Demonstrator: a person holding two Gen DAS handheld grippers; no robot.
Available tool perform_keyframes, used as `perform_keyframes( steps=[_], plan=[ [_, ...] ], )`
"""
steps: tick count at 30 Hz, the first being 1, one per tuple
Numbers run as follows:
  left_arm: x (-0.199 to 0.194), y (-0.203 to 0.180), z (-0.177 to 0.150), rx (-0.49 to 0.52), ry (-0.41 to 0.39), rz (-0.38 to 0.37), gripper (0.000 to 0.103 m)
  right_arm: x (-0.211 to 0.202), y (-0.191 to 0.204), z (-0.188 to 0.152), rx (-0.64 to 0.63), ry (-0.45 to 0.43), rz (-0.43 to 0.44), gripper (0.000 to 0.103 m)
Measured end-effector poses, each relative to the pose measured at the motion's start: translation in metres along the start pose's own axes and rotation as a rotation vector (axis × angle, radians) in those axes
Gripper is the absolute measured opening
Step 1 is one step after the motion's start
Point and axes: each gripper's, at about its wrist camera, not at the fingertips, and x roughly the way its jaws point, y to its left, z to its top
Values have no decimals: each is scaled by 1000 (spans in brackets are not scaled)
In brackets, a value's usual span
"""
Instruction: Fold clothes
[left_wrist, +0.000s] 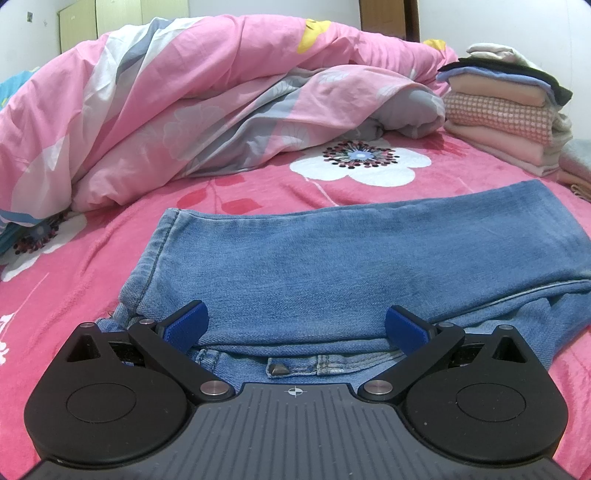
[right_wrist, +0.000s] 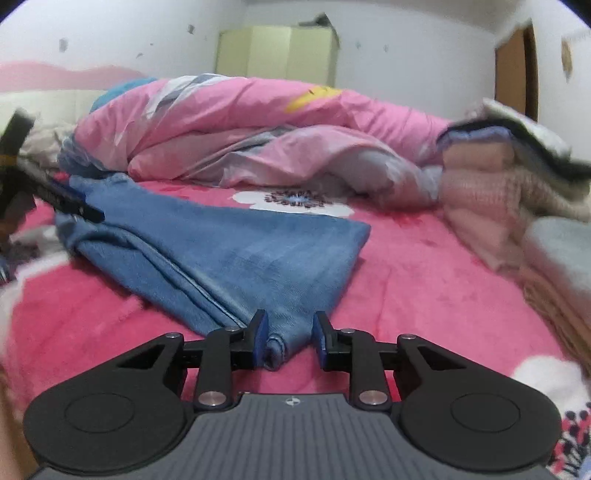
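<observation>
Both grippers working jeans (left_wrist: 332, 258) lying on the bed (left_wrist: 92, 258).
Left gripper (left_wrist: 297, 326) is gaping over the waistband; right gripper (right_wrist: 290, 334) is straddling the hem unclamped, risking a slipped, crooked fold.

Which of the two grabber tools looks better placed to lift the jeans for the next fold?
The right gripper, probably: the jeans leg end already sits between its narrowed fingers. The left gripper hangs wide open over the waistband, gripping nothing.
</observation>
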Motion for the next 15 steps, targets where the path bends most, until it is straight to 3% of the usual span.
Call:
perform_keyframes(
  steps=[2,5,8,11,15],
  plan=[
    [0,0,0,-1,0,1,103,-3,-3,16,-27,10,13,26],
    [0,0,0,-2,-1,0,103,10,-3,44,-69,-44,-6,26],
    [0,0,0,-2,-1,-1,103,44,-10,68,-17,-68,11,26],
    [0,1,0,-3,-3,-2,103,95,-30,70,56,18,-25,26],
    [-1,1,0,-4,-4,-4,103,114,-72,54,267,94,-41,28]
  ],
)
